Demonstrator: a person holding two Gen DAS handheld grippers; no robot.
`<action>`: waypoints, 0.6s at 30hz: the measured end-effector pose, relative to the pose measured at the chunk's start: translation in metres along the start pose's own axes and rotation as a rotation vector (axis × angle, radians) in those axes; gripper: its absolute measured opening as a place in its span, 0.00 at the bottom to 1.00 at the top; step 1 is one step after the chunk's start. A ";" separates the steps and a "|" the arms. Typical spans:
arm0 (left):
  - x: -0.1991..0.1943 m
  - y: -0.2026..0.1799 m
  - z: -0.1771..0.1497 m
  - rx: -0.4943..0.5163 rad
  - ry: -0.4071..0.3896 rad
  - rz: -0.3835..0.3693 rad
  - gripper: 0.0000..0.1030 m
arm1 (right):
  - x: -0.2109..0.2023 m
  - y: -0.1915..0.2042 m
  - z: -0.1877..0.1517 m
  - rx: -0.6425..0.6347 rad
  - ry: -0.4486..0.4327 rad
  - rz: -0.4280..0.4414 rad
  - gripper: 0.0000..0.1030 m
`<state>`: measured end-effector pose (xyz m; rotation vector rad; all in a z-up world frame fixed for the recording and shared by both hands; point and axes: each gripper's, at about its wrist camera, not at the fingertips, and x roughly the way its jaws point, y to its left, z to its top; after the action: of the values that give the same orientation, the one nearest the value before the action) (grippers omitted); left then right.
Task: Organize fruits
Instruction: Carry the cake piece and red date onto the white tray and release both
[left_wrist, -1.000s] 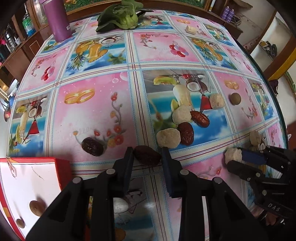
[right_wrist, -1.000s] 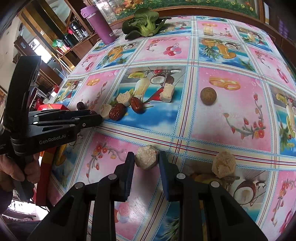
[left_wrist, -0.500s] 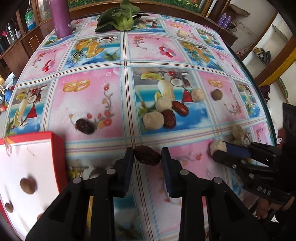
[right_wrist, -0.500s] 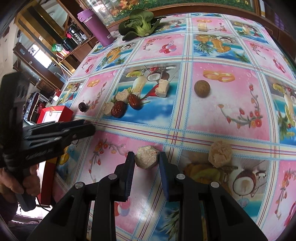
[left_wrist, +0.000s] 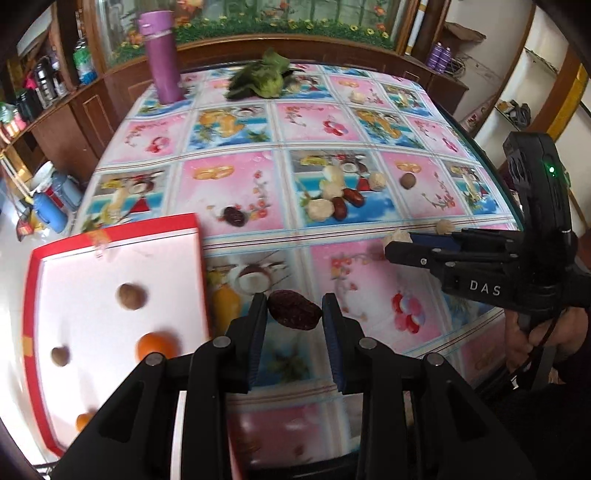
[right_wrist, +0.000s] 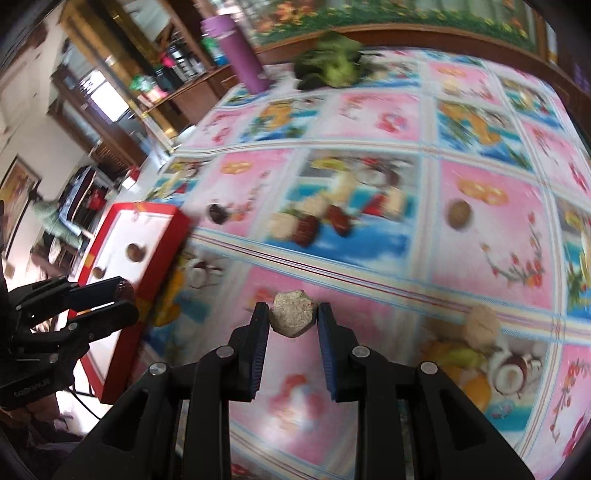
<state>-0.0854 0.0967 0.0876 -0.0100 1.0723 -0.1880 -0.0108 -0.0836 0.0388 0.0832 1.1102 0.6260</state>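
The left gripper (left_wrist: 294, 308) pinches a dark date (left_wrist: 293, 309) in the air, just beside the red box (left_wrist: 201, 258) edge. The right gripper (right_wrist: 294, 317) pinches a pale lump (right_wrist: 293, 313) above open pink cloth (right_wrist: 491, 236). The box holds four fruits – two brown, two orange – with white room left

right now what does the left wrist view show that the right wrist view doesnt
Only the left wrist view shows the orange fruit in the red box and the right gripper from the side. Only the right wrist view shows the left gripper from the side. Both show the dark date, pale lump, purple bottle and greens.
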 end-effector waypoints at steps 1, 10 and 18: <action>-0.004 0.006 -0.003 -0.013 -0.005 0.007 0.31 | 0.002 0.010 0.003 -0.026 0.001 0.005 0.24; -0.036 0.070 -0.026 -0.126 -0.045 0.123 0.31 | 0.016 0.096 0.024 -0.241 0.001 0.062 0.24; -0.056 0.127 -0.053 -0.223 -0.057 0.235 0.31 | 0.045 0.163 0.044 -0.341 0.019 0.132 0.24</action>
<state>-0.1388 0.2346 0.0982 -0.0891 1.0245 0.1432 -0.0298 0.0844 0.0819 -0.1442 1.0085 0.9280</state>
